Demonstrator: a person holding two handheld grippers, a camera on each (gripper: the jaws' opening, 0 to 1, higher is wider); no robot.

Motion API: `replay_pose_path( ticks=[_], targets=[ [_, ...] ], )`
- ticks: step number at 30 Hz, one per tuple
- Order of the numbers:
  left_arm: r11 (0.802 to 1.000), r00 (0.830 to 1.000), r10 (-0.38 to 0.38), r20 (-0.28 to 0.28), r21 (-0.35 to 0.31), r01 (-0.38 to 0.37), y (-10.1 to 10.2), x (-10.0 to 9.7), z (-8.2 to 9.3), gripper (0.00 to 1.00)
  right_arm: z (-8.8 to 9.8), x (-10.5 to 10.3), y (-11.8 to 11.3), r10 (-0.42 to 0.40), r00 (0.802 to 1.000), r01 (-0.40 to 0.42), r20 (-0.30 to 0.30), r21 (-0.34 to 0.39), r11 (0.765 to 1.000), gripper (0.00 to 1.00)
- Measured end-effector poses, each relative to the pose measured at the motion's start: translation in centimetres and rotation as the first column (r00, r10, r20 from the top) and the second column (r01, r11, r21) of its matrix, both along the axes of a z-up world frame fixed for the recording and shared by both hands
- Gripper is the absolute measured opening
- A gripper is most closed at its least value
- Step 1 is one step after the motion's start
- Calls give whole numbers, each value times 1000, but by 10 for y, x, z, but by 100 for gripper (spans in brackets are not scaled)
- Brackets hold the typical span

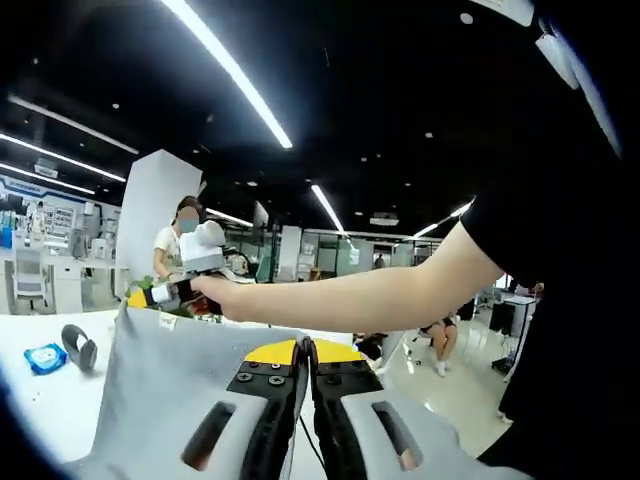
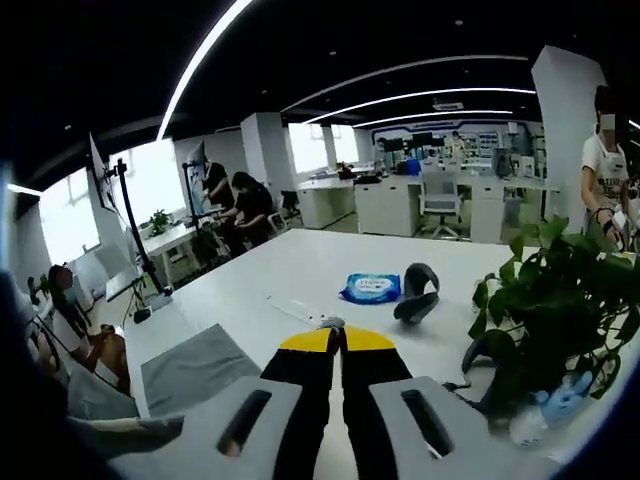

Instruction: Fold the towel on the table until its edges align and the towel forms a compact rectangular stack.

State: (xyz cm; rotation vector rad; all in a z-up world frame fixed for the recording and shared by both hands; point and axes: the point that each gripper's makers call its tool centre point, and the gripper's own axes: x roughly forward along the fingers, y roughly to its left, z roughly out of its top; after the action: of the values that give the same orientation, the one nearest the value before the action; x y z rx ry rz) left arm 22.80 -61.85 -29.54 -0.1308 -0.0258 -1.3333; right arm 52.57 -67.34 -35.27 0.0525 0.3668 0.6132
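Both grippers lifted, stretching grey towel point(image 1: 170, 380) between them. Left gripper point(image 1: 303, 372) clamped on one corner; right gripper point(image 2: 338, 338) clamped on the other, towel hanging below-left point(image 2: 195, 368) over white table point(image 2: 280, 265).

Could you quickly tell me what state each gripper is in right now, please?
Left gripper: shut on the grey towel, lifted off the table.
Right gripper: shut; whether it grips the towel cannot be told.
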Motion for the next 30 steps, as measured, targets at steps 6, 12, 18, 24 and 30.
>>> replay_pose_path(
  ticks=[6,12,18,24,30],
  targets=[
    [1000,999,17,44,-26,-16,-7,2,21,4,25,10,-4,2,999,-2,46,10,1000,0],
    [999,998,17,53,-37,-15,-15,7,38,4,48,24,-7,10,997,-9,78,-12,1000,0],
    [999,993,50,106,-16,-49,-1,7,39,4,58,27,2,25,996,-21,91,-45,999,0],
    [989,970,110,218,75,-129,33,3,25,4,47,23,24,58,996,-54,63,-62,997,0],
    [983,962,150,227,68,-169,73,2,28,4,45,19,64,120,991,-117,59,-48,992,0]
  ],
)
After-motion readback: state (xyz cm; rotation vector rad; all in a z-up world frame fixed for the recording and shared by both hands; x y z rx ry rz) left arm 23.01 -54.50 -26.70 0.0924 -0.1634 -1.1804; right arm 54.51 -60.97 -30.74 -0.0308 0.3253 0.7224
